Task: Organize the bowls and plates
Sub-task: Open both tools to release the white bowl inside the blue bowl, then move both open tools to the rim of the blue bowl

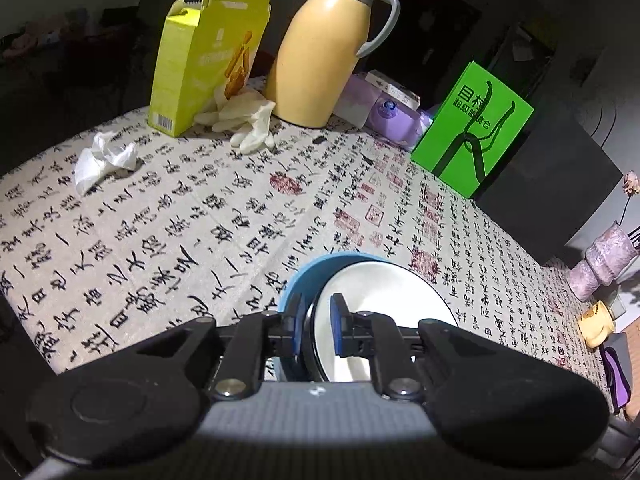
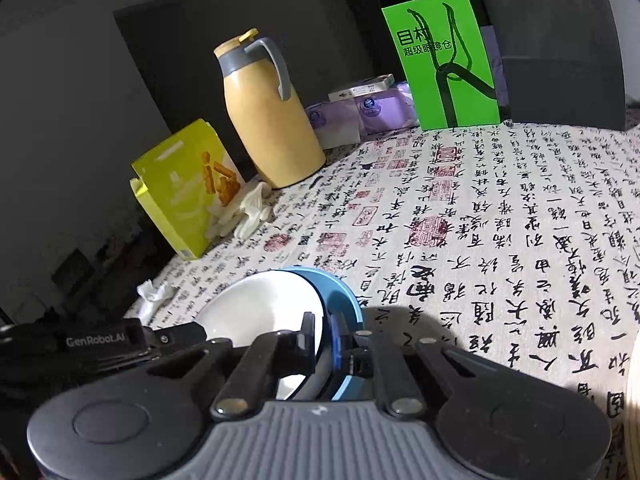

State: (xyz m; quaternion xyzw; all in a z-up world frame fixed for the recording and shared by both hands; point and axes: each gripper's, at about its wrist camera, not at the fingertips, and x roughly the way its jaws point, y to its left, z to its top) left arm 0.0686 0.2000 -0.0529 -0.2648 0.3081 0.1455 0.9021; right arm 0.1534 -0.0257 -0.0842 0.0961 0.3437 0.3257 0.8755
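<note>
A white bowl [image 1: 380, 292] sits nested in a blue bowl [image 1: 316, 264] on the calligraphy-print tablecloth [image 1: 200, 216], close in front of both cameras. My left gripper [image 1: 317, 314] straddles the white bowl's left rim, one finger inside it and the other between the two bowls; its pads stand slightly off the wall. In the right wrist view my right gripper [image 2: 323, 326] is shut on the right rim of the white bowl [image 2: 264, 304], with the blue bowl [image 2: 340, 288] just outside its right finger. The left gripper's body [image 2: 100, 340] reaches in from the left.
At the back of the table stand a yellow carton [image 1: 204, 60], a tan thermos jug [image 1: 324, 52], crumpled gloves [image 1: 248, 120], purple tissue packs [image 1: 388, 116] and a green card [image 1: 472, 128]. A crumpled tissue [image 1: 104, 156] lies at the left. A dark chair back [image 2: 560, 40] rises behind the table.
</note>
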